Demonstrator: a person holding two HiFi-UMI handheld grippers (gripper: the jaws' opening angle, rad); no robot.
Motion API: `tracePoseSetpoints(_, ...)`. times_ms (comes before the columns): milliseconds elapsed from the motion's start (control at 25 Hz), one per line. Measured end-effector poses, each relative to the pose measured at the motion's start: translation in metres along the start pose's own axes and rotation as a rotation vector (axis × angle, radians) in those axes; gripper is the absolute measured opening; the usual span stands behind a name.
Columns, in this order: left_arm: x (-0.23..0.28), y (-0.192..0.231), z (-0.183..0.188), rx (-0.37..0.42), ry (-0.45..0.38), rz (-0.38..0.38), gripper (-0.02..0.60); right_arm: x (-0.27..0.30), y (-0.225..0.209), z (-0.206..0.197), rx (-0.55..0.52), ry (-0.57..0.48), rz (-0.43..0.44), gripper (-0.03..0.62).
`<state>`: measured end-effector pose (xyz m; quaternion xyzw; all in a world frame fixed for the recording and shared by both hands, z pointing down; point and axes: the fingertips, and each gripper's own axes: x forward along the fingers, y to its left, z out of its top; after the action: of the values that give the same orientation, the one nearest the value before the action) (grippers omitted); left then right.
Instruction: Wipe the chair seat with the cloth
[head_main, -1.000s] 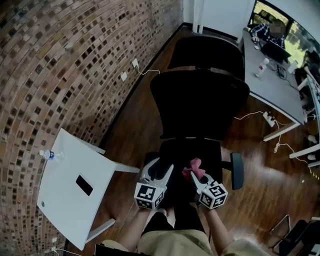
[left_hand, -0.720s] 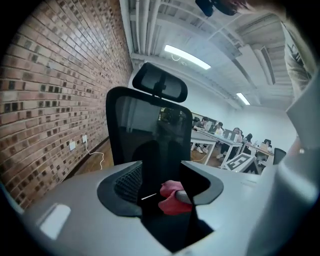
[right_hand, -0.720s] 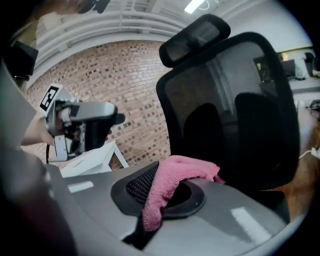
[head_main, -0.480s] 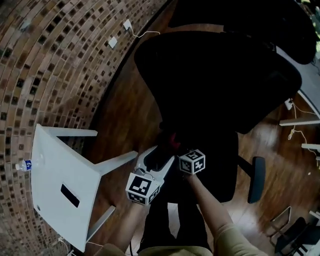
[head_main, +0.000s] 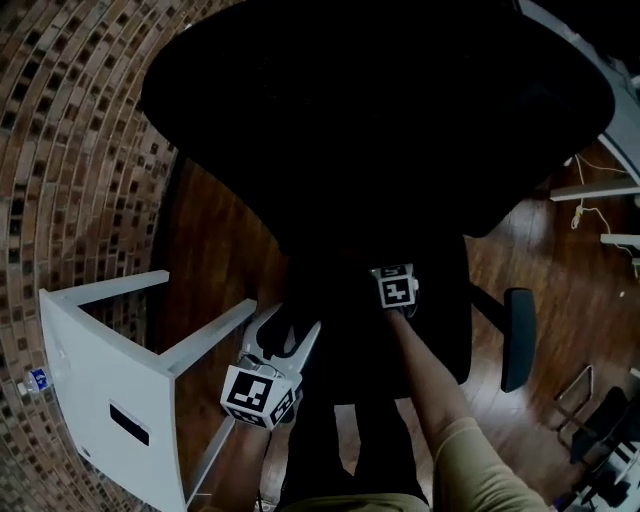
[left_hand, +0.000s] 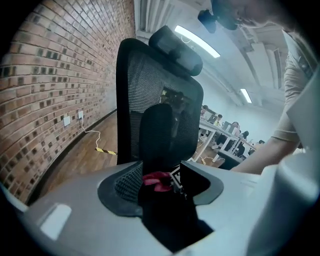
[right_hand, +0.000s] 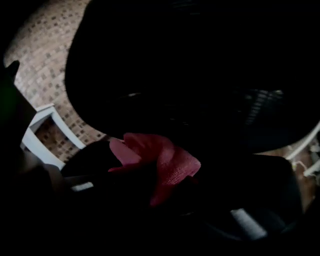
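The black office chair has its seat (head_main: 445, 325) below the broad dark backrest (head_main: 380, 110). My right gripper (head_main: 386, 270) reaches over the seat close to the backrest, shut on a red cloth (right_hand: 161, 161). The cloth bunches out of the jaws against the dark seat. In the head view the cloth is hidden under the marker cube. My left gripper (head_main: 285, 324) hangs at the seat's front left edge, open and holding nothing. In the left gripper view the red cloth (left_hand: 157, 181) shows between the open grey fingers (left_hand: 125, 182), in front of the mesh backrest (left_hand: 160, 105).
A white table (head_main: 100, 385) stands close on the left, beside the brick wall (head_main: 60, 150). The chair's right armrest (head_main: 518, 338) sticks out over the wooden floor (head_main: 560, 300). White desk legs and cables lie at the far right.
My right gripper has carried the cloth forward over the seat toward the backrest. The head view has leaned in over the chair. My left gripper stays by the front left edge.
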<state>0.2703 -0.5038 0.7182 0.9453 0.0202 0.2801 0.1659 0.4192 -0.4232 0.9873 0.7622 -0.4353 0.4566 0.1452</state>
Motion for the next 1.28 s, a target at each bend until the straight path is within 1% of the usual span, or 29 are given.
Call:
tracePoseSetpoints(40, 0.003, -0.004, -0.003, -0.007, 0.001, -0.007, 0.216, -0.016, -0.046, -0.007, 0.003, 0.02, -0.102, 0.014)
tracePoseSetpoints(120, 0.008, -0.01, -0.004, -0.014, 0.001, -0.017, 0.218, -0.05, -0.124, -0.016, -0.02, 0.068, -0.289, 0.014)
tracePoseSetpoints(200, 0.01, -0.015, -0.001, -0.023, -0.004, -0.02, 0.218, -0.078, -0.179, -0.02, -0.026, 0.124, -0.457, 0.014)
tracePoseSetpoints(240, 0.01, -0.016, 0.001, -0.03, -0.007, -0.02, 0.218, -0.088, -0.195, -0.022, -0.009, 0.143, -0.511, 0.014)
tracePoseSetpoints(280, 0.009, -0.017, 0.002, -0.037, -0.01, -0.019, 0.218, -0.091, -0.202, -0.025, 0.017, 0.15, -0.526, 0.014)
tracePoseSetpoints(320, 0.007, -0.017, 0.002, -0.046, -0.012, -0.017, 0.218, -0.089, -0.197, -0.027, 0.053, 0.145, -0.492, 0.014)
tracePoseSetpoints(360, 0.004, -0.015, 0.001, -0.054, -0.012, -0.013, 0.218, -0.081, -0.178, -0.027, 0.094, 0.125, -0.408, 0.014)
tracePoseSetpoints(400, 0.0, -0.011, 0.0, -0.06, -0.011, -0.005, 0.217, -0.071, -0.146, -0.024, 0.129, 0.091, -0.287, 0.014)
tracePoseSetpoints(440, -0.006, -0.005, -0.001, -0.062, -0.008, 0.007, 0.216, -0.06, -0.105, -0.018, 0.145, 0.048, -0.153, 0.014)
tracePoseSetpoints(480, -0.012, 0.002, -0.003, -0.063, -0.005, 0.023, 0.218, -0.05, -0.056, -0.011, 0.138, 0.007, -0.027, 0.014)
tracePoseSetpoints(560, -0.026, 0.015, -0.005, -0.077, -0.001, 0.053, 0.216, -0.038, 0.051, 0.0, 0.102, -0.051, 0.197, 0.014)
tracePoseSetpoints(640, -0.037, 0.019, -0.006, -0.107, -0.002, 0.063, 0.216, -0.033, 0.149, 0.007, 0.111, -0.077, 0.407, 0.014)
tracePoseSetpoints(680, -0.041, 0.018, -0.006, -0.119, -0.002, 0.062, 0.213, -0.03, 0.188, 0.01, 0.132, -0.076, 0.492, 0.014)
tracePoseSetpoints(720, -0.044, 0.017, -0.005, -0.122, -0.001, 0.06, 0.212, -0.025, 0.218, 0.011, 0.149, -0.067, 0.544, 0.014)
tracePoseSetpoints(760, -0.047, 0.016, -0.004, -0.117, 0.003, 0.057, 0.212, -0.017, 0.237, 0.011, 0.151, -0.048, 0.552, 0.014)
tracePoseSetpoints(800, -0.05, 0.015, -0.004, -0.109, 0.009, 0.055, 0.212, -0.007, 0.243, 0.008, 0.135, -0.023, 0.518, 0.014)
tracePoseSetpoints(840, -0.052, 0.015, -0.005, -0.101, 0.016, 0.054, 0.212, 0.001, 0.239, 0.002, 0.112, 0.001, 0.465, 0.014)
tracePoseSetpoints(920, -0.052, 0.012, -0.007, -0.1, 0.024, 0.048, 0.212, 0.007, 0.213, -0.008, 0.094, 0.012, 0.401, 0.014)
tracePoseSetpoints(960, -0.052, 0.009, -0.009, -0.107, 0.027, 0.043, 0.212, 0.004, 0.192, -0.012, 0.098, 0.01, 0.371, 0.014)
tracePoseSetpoints(1000, -0.05, 0.004, -0.011, -0.119, 0.029, 0.036, 0.212, 0.0, 0.162, -0.017, 0.111, 0.016, 0.318, 0.014)
tracePoseSetpoints(1080, -0.048, -0.005, -0.014, -0.149, 0.026, 0.022, 0.212, -0.011, 0.081, -0.035, 0.165, 0.051, 0.163, 0.014)
tracePoseSetpoints(1120, -0.047, -0.01, -0.015, -0.163, 0.022, 0.017, 0.212, -0.021, 0.036, -0.044, 0.182, 0.07, 0.068, 0.014)
tracePoseSetpoints(1200, -0.046, -0.018, -0.017, -0.181, 0.014, 0.006, 0.212, -0.047, -0.049, -0.056, 0.172, 0.112, -0.139, 0.014)
tracePoseSetpoints(1280, -0.046, -0.022, -0.017, -0.185, 0.011, -0.004, 0.212, -0.078, -0.116, -0.062, 0.16, 0.15, -0.333, 0.014)
